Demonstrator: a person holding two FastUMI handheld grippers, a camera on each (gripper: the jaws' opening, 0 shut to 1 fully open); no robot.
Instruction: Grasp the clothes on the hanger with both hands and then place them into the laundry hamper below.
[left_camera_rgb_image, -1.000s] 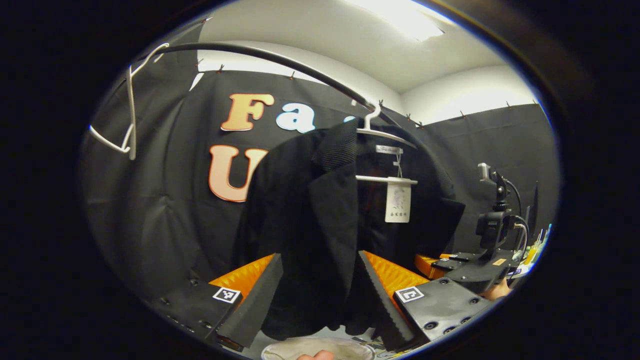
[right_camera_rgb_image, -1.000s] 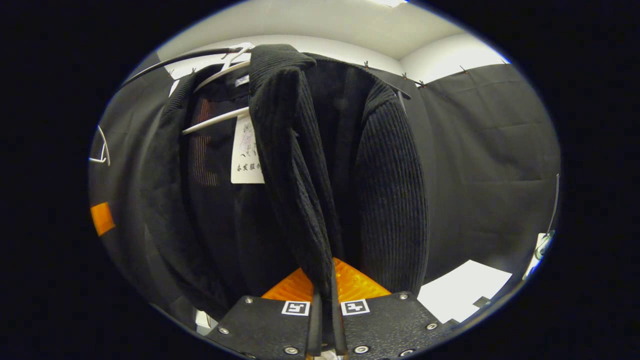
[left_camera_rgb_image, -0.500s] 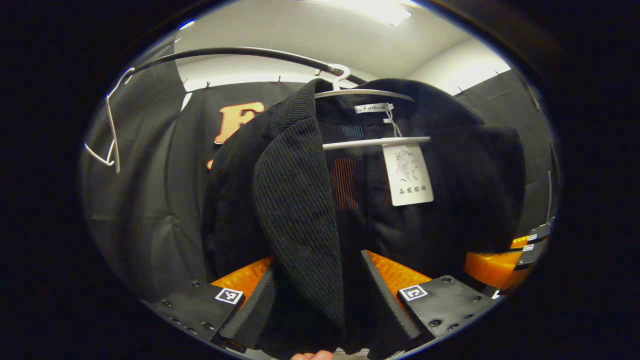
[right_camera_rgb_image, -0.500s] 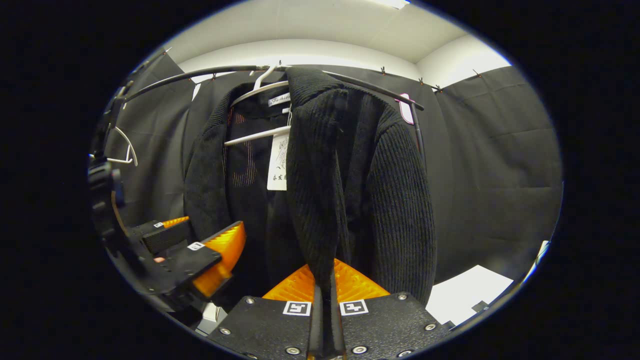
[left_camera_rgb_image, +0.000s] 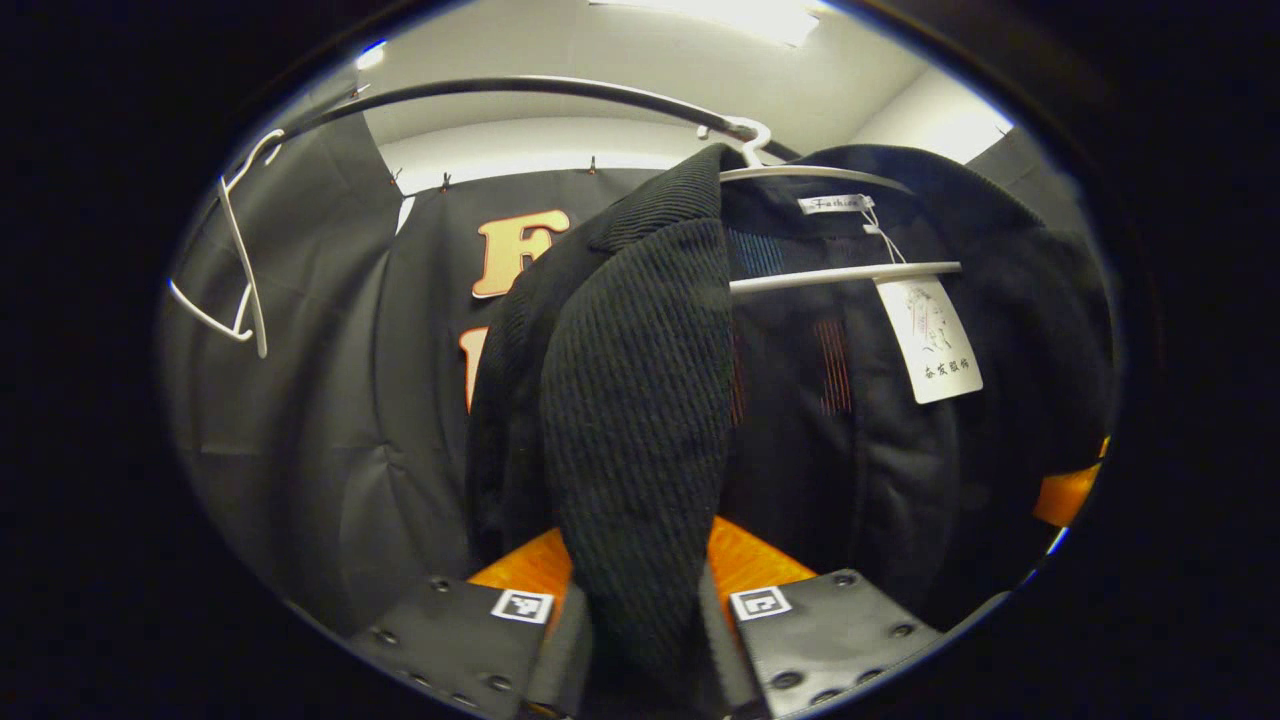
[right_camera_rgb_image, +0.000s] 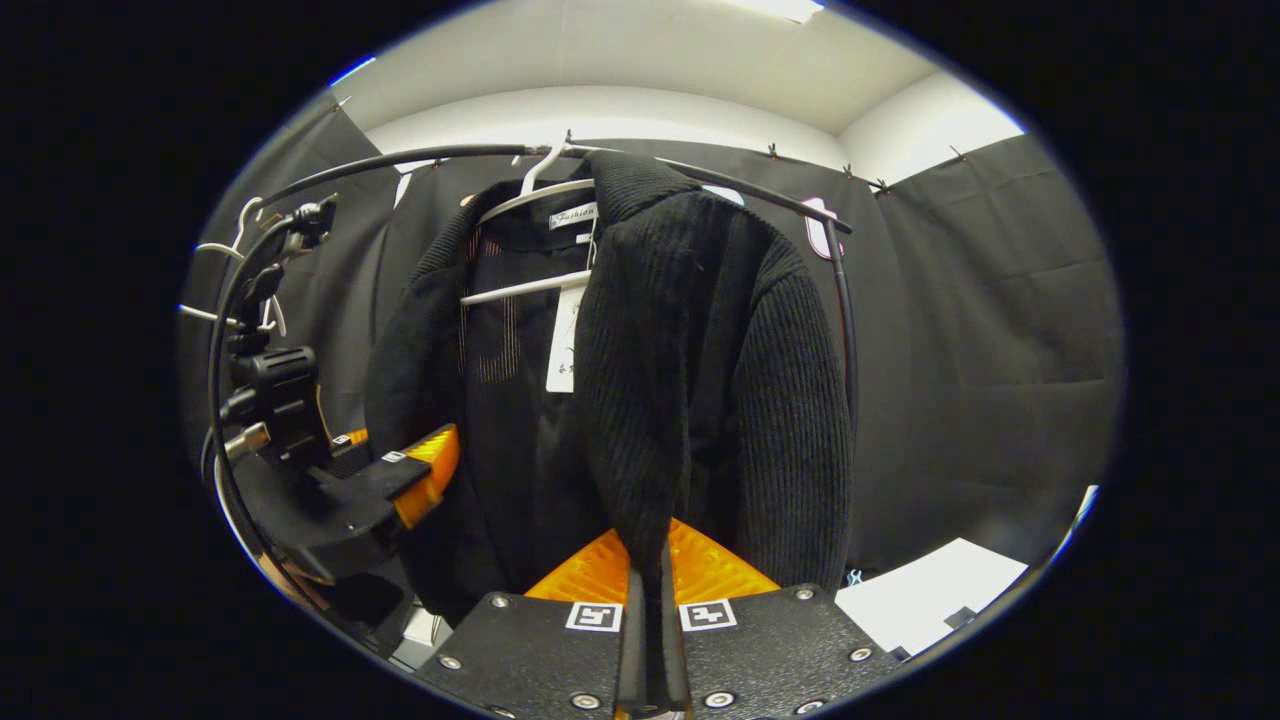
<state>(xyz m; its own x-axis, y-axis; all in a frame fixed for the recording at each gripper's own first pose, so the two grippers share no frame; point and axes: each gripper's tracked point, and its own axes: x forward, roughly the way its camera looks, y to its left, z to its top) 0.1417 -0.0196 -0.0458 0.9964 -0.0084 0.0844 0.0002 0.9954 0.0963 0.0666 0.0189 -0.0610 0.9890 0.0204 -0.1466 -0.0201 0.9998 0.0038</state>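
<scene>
A black ribbed jacket (left_camera_rgb_image: 640, 400) hangs on a white hanger (left_camera_rgb_image: 840, 272) from a dark curved rail (left_camera_rgb_image: 500, 88). My left gripper (left_camera_rgb_image: 640, 640) is shut on the jacket's left front panel, whose fabric is bunched between the fingers. In the right gripper view the same jacket (right_camera_rgb_image: 700, 350) hangs on the hanger (right_camera_rgb_image: 520, 290), and my right gripper (right_camera_rgb_image: 652, 640) is shut on the edge of its right front panel. The left gripper (right_camera_rgb_image: 400, 480) reaches into the jacket's other side, lower left. A white paper tag (left_camera_rgb_image: 935, 340) dangles inside the collar.
An empty white hanger (left_camera_rgb_image: 240, 290) hangs farther left on the rail. The rail (right_camera_rgb_image: 420, 160) bends down into a post (right_camera_rgb_image: 848, 330) just right of the jacket. Black cloth walls close in behind. A white sheet (right_camera_rgb_image: 940, 590) lies low at the right.
My left gripper moved in onto the jacket's left front panel and its fingers closed on it. The right gripper stayed shut on the right panel and drew back a little.
</scene>
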